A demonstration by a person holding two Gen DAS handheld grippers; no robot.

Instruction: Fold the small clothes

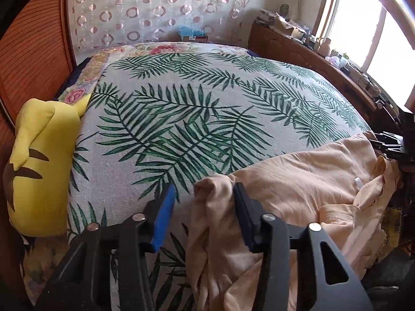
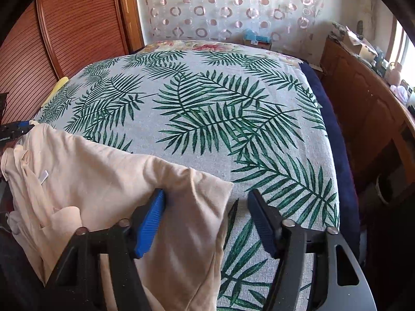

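Left tongs (image 1: 205,202) and right tongs (image 2: 206,208) stand apart over a peach garment (image 1: 298,181) on the near edge of a bed with a palm-leaf cover (image 1: 181,108). A bunched corner of the cloth lies between each pair; neither visibly pinches it. A yellow plush toy (image 1: 44,165) rests at the bed's left.
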